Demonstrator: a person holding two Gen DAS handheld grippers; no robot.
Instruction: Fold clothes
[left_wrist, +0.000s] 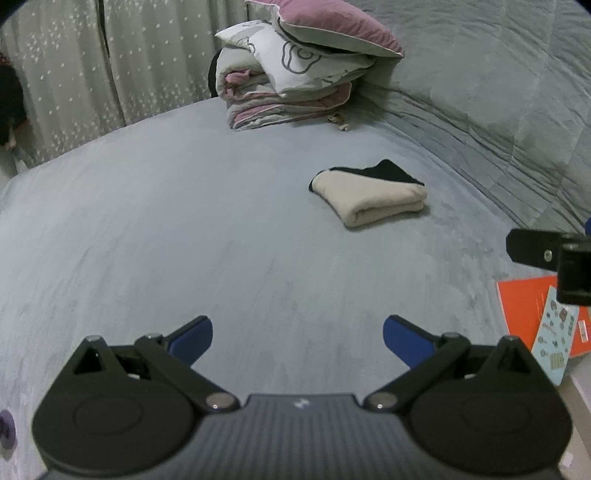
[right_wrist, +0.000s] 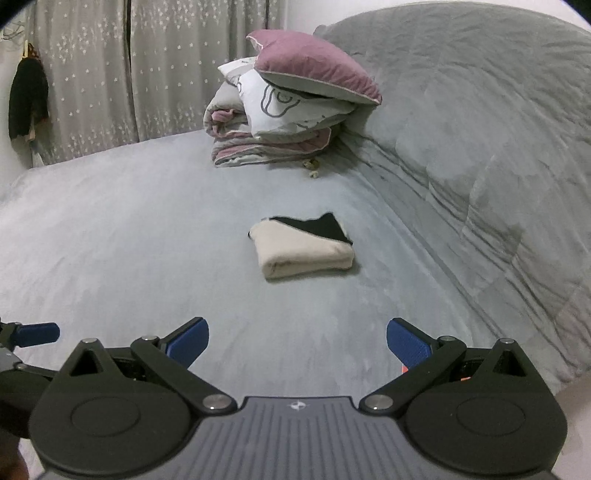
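Observation:
A folded beige and black garment (left_wrist: 373, 194) lies on the grey bed (left_wrist: 184, 229), well ahead of both grippers; it also shows in the right wrist view (right_wrist: 304, 249). My left gripper (left_wrist: 297, 338) is open and empty, low over the bed near its front. My right gripper (right_wrist: 297, 339) is open and empty too, hovering short of the garment. Part of the right gripper (left_wrist: 554, 258) shows at the right edge of the left wrist view. One blue fingertip of the left gripper (right_wrist: 37, 334) shows at the left edge of the right wrist view.
A stack of folded bedding and pillows (left_wrist: 295, 70) (right_wrist: 288, 107) sits at the far side of the bed. A bulky grey duvet (right_wrist: 480, 147) fills the right. An orange book (left_wrist: 532, 314) lies at the bed's right edge. Curtains (right_wrist: 129, 74) hang behind.

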